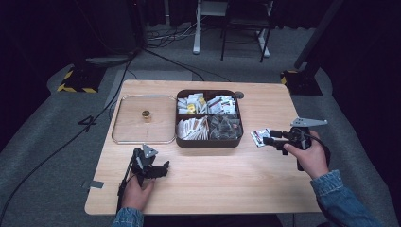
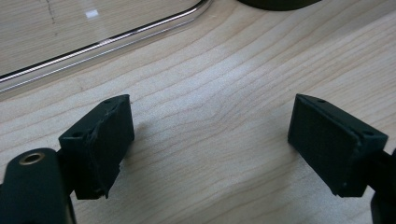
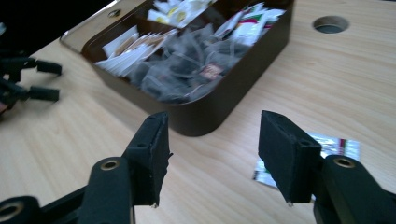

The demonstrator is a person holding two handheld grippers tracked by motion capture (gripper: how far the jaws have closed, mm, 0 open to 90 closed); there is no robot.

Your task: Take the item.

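My right gripper (image 1: 270,137) centre right, jaws apart over sachet (image 1: 259,137) beside tea box (image 1: 208,143), my left gripper (image 1: 163,169) lower left, jaws apart, empty

Worktop (image 1: 213,184) — pale wood, matt, visible grain. Box (image 1: 208,142) — dark, smooth, slightly glossy. Lid (image 1: 122,137) — clear, shiny metal-look rim. Sachet (image 3: 334,145) — glossy printed wrapper. Tong pads (image 3: 154,154) — black, matt, rough-edged.
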